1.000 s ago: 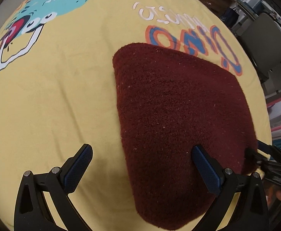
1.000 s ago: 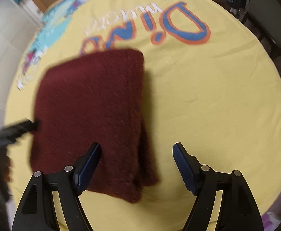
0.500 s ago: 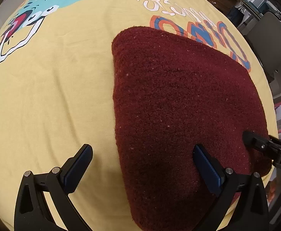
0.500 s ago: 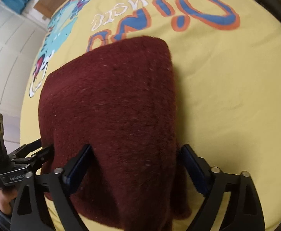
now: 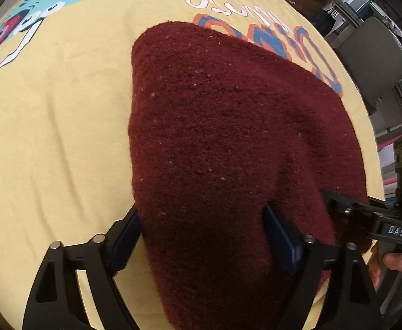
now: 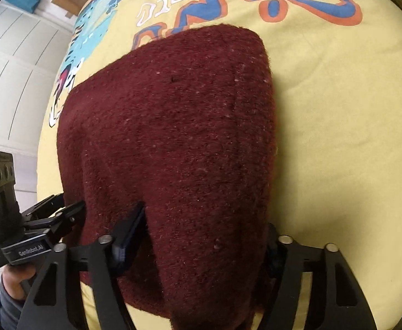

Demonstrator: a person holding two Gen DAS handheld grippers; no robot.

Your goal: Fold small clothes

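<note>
Gripping the near hem of the maroon garment (image 5: 228, 123) with both tools, probably for one more fold away from the holder. Pinching a thick bunch of the knit with the left gripper (image 5: 201, 236) at the garment's left near corner, jaws having just been closing, wool filling the gap between the pads. Pinching the same hem with the right gripper (image 6: 201, 242) at the garment's right near corner, jaws also just closing, cloth bulging up between them.

Doing this step well, by judgement: catching all the layers of the hem and not only the top one, since the knit is thick and already doubled. Lifting both corners together and at the same height, keeping the hem stretched lightly between the tools. Carrying it toward the garment's far edge and lining up the corners there before letting go. Avoiding a hard pull, because loose wool is stretching easily and the lower layer could be dragging along.

Lying flat under the garment, a yellow sheet (image 5: 49, 123), lightly wrinkled, with the orange and blue lettering (image 6: 311, 2) just beyond the garment's far edge and a dinosaur print (image 5: 35, 13) further off to the far left. Standing beyond the sheet, to the garment's right, a grey chair (image 5: 374, 55); to its left, white panelled doors (image 6: 13, 68).
</note>
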